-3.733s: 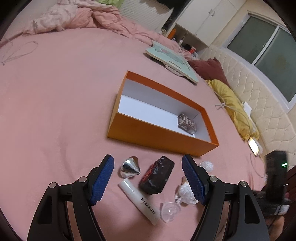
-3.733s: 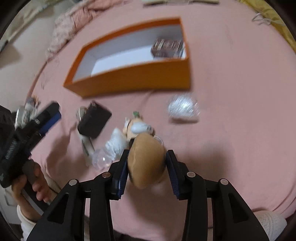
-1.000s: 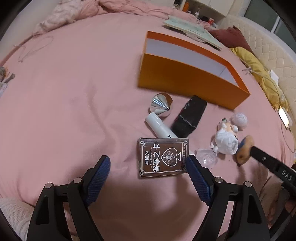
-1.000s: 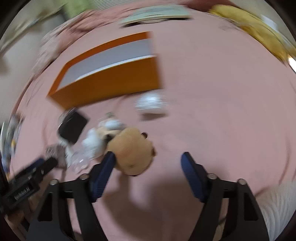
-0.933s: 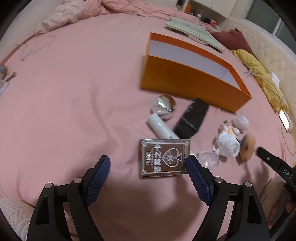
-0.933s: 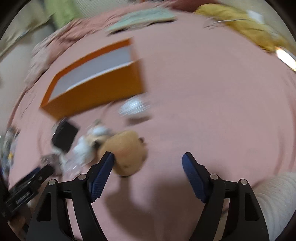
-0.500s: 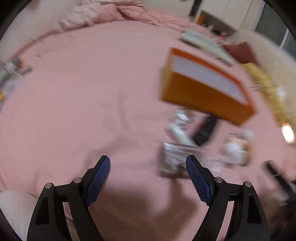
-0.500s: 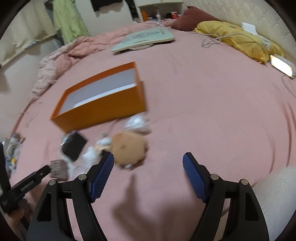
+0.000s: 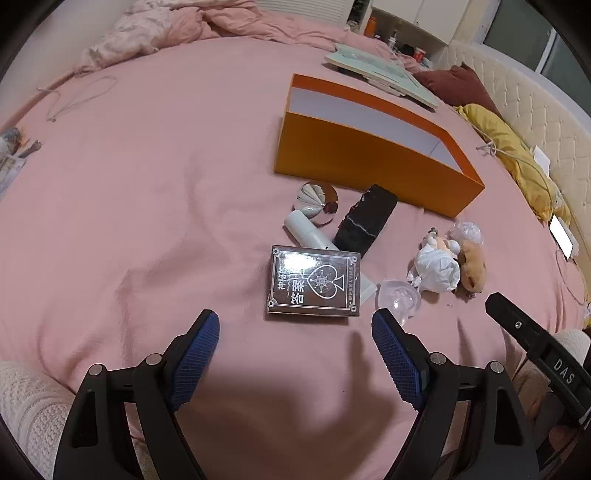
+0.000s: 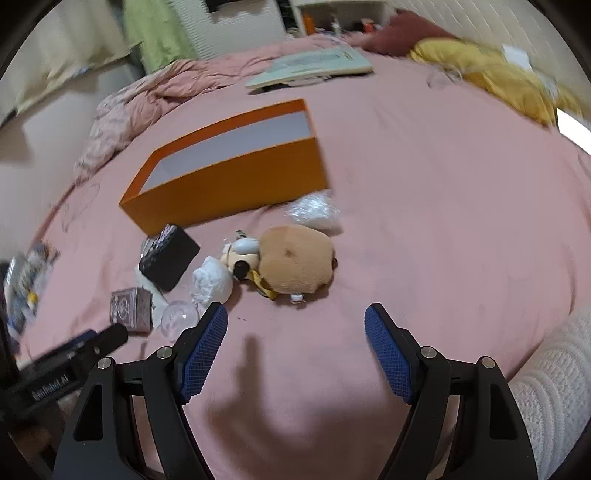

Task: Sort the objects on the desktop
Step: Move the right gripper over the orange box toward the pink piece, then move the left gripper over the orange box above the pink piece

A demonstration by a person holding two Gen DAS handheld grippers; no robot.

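Observation:
An orange box (image 9: 369,162) with a white inside sits on the pink bed; it also shows in the right wrist view (image 10: 229,184). In front of it lie a card deck (image 9: 314,282), a white tube (image 9: 306,229), a silver cone (image 9: 314,197), a black case (image 9: 367,219), a clear ball (image 9: 399,297), a white-wrapped figure (image 9: 437,264) and a brown plush (image 10: 295,258). My left gripper (image 9: 295,354) is open and empty, just short of the card deck. My right gripper (image 10: 295,347) is open and empty, just short of the plush.
A crumpled clear wrapper (image 10: 314,212) lies by the box's right end. A pale green book (image 9: 380,72) and a yellow pillow (image 9: 513,155) lie beyond the box. A rumpled pink duvet (image 9: 173,26) lies at the far edge. A lit phone (image 9: 561,234) lies at the right.
Both grippers have drawn back from the objects. The plush, held in the right gripper 3.7 s ago, now lies on the bed. The card deck, in the box then, lies outside it.

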